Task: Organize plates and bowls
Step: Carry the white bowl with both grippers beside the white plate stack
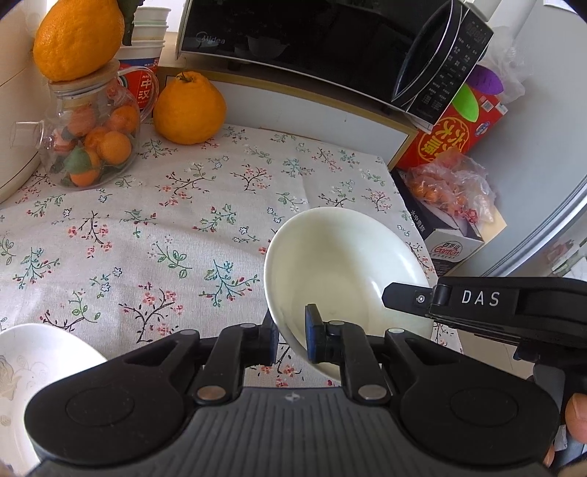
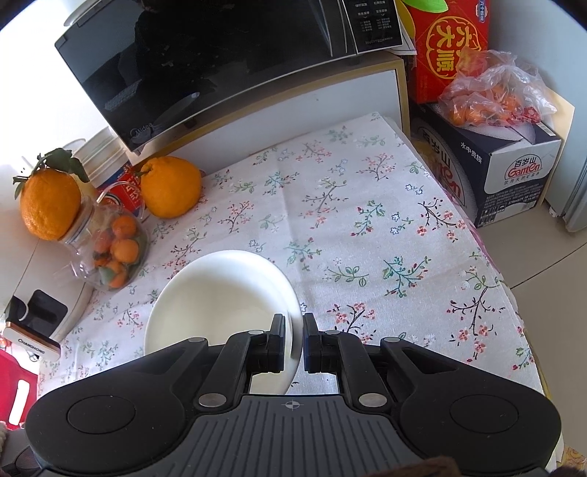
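A plain white bowl (image 1: 341, 268) hangs above the flowered tablecloth (image 1: 146, 235). My left gripper (image 1: 291, 339) is shut on its near left rim. My right gripper (image 2: 293, 341) is shut on the bowl's (image 2: 220, 297) right rim; its finger also shows in the left wrist view (image 1: 407, 299), reaching in from the right. A white plate with a pale pattern (image 1: 33, 370) lies at the lower left of the left wrist view.
A glass jar of small oranges (image 1: 88, 143) with a big orange on top, another big orange (image 1: 189, 108), stacked cups (image 1: 148, 33) and a black microwave (image 1: 312, 40) stand at the back. Boxes and a bag of fruit (image 2: 491, 99) sit beyond the table's right edge.
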The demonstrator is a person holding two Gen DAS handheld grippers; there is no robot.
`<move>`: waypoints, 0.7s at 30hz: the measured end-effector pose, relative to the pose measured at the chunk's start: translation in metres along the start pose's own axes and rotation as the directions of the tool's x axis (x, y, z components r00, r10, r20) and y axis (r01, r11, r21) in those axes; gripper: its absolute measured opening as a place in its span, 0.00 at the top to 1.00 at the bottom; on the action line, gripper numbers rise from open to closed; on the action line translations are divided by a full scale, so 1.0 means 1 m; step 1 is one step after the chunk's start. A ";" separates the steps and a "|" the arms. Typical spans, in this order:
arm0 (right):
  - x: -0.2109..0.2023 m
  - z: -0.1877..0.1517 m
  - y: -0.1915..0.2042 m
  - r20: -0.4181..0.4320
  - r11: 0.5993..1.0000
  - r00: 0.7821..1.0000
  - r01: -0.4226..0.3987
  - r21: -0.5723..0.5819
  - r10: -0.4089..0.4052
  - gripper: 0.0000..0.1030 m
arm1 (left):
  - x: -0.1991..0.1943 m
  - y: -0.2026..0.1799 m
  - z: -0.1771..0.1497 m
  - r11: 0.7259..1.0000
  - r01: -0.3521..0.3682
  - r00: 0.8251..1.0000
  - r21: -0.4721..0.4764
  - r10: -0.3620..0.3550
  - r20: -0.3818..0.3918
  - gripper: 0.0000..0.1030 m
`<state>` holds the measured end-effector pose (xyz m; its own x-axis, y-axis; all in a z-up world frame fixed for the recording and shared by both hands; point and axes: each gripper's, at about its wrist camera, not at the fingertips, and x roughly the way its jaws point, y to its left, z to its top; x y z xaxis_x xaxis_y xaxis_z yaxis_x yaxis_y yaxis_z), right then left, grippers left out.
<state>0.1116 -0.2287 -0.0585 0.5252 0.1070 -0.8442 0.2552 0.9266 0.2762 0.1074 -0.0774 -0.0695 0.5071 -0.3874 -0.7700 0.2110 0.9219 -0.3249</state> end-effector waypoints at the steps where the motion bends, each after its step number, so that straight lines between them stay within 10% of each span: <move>1: -0.001 -0.001 0.001 0.001 1.000 1.000 -0.002 -0.007 0.002 0.90 | -0.002 0.000 -0.001 1.000 0.001 1.000 -0.002 -0.001 0.000 0.87; 21: -0.038 -0.028 0.027 0.037 0.996 0.998 -0.049 -0.076 0.052 0.90 | -0.039 0.016 -0.007 1.000 0.026 0.999 -0.002 -0.026 0.045 0.87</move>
<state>0.0756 -0.1974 -0.0321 0.5674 0.1416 -0.8112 0.1669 0.9449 0.2816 0.0857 -0.0472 -0.0488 0.5387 -0.4107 -0.7356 0.2225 0.9115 -0.3459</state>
